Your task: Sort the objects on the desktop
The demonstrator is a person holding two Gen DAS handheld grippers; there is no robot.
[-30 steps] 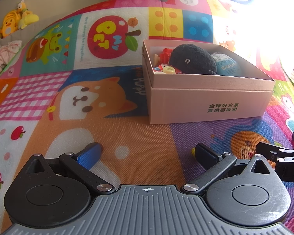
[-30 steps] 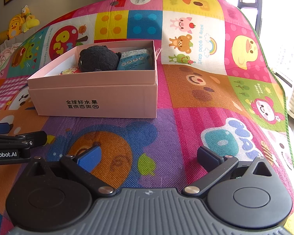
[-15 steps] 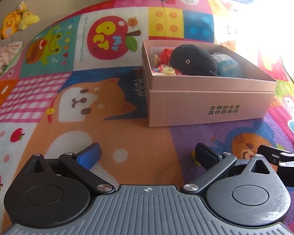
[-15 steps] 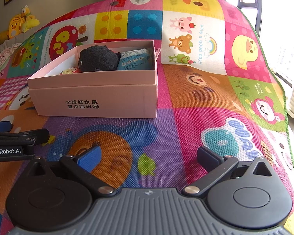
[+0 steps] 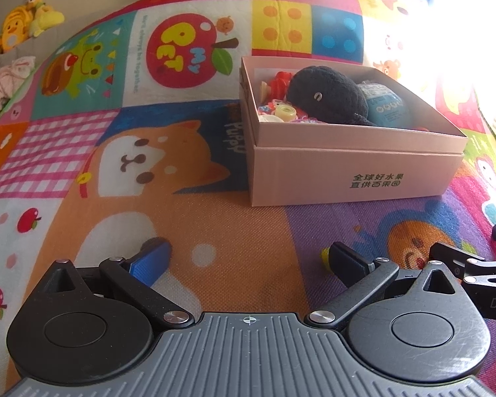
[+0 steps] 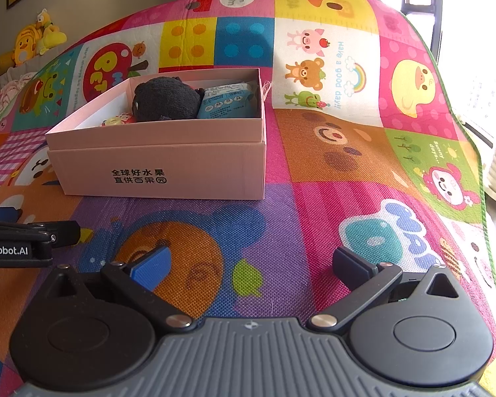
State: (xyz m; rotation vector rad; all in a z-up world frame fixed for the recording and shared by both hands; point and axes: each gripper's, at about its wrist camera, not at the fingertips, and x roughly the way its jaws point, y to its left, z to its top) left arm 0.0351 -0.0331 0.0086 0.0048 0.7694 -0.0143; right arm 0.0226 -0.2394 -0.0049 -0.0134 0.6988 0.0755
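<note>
On the play mat (image 5: 215, 231), the pink box (image 5: 357, 168) already holds a black plush toy (image 5: 327, 99), a blue packet (image 5: 383, 106) and small bits. Both the left gripper (image 5: 248, 258) and the right gripper (image 6: 251, 264) have eased slightly back from it over the last second, fingers spread wide and empty. Something small and yellow (image 5: 324, 254) peeks beside the left gripper's right finger; otherwise sorting looks nearly finished.

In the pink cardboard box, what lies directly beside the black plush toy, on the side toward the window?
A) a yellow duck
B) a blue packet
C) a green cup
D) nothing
B: in the pink cardboard box, a blue packet rests against the black plush toy on that side.
</note>
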